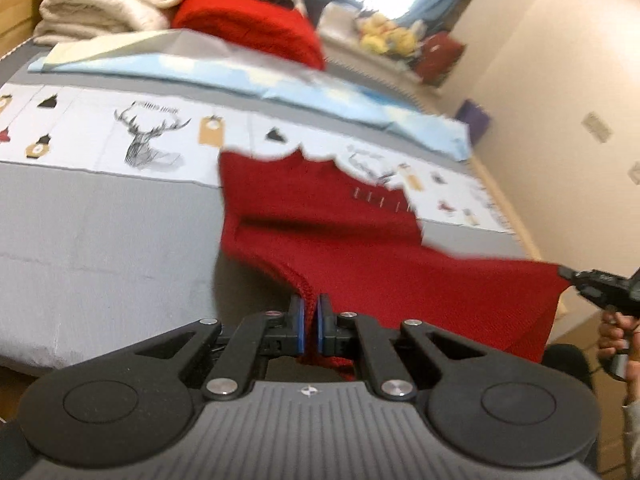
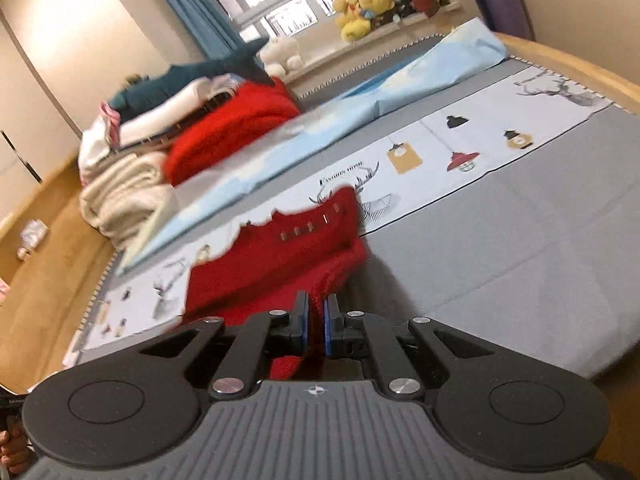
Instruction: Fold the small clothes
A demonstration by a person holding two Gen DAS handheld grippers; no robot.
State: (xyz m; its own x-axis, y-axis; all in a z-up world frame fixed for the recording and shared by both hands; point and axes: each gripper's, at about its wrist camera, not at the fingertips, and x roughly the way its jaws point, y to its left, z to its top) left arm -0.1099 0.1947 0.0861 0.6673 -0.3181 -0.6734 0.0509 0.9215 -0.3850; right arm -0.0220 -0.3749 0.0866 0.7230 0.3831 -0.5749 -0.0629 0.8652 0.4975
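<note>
A grey bed surface [image 1: 100,232] fills most of both views, crossed by a white printed strip [image 1: 120,132] with drawn deer heads, lamps and tags. Beyond it lies a pale blue folded sheet [image 1: 224,76], and at the far end stands a pile of cream blankets [image 1: 104,0] with a bright red knitted bundle [image 1: 256,24] beside it. In the right wrist view a dark teal plush [image 2: 192,76] lies on top of that pile, and a yellow plush toy [image 2: 362,10] sits on the window ledge under a blue curtain [image 2: 192,4].

The dark red knitted garment [image 1: 340,248] is lifted at its near edge and stretched between the two tools, while its far part, with a row of small white marks, hangs down toward the printed strip.

The left gripper [image 1: 309,320] has its blue-padded fingers closed on the garment's hem. In the same view the right gripper [image 1: 576,280] pinches the garment's right corner, with a hand [image 1: 616,340] below it.

In the right wrist view the right gripper [image 2: 316,320] is likewise clamped on red knit cloth, which runs down between its fingers.
</note>
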